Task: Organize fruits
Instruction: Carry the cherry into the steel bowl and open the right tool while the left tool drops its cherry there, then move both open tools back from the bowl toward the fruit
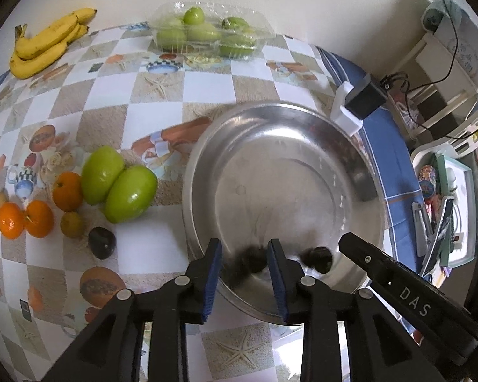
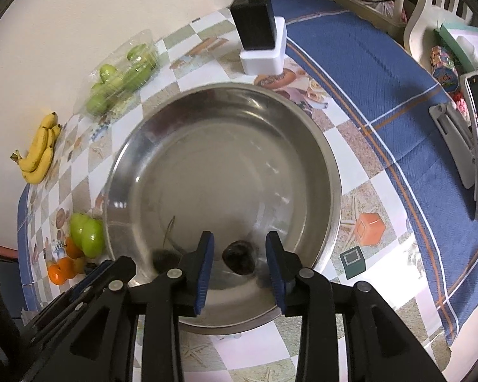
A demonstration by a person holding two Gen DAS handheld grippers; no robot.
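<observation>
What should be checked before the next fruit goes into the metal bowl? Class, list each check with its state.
1. Left claw open and holding nothing: ok.
2. Right claw open and holding nothing: ok.
3. Two dark fruits lying inside the metal bowl: ok.
4. Room left in the bowl: ok.
5. Dark fruit outside on the tablecloth, unobstructed: ok.
6. Blurred fruit at rest: cannot tell.

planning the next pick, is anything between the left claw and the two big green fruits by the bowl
Nothing visible blocks it. The left claw is open over the near rim of the steel bowl, and the two green fruits lie to its left on bare tablecloth; the dark fruit sits nearer, just off that line.
</observation>
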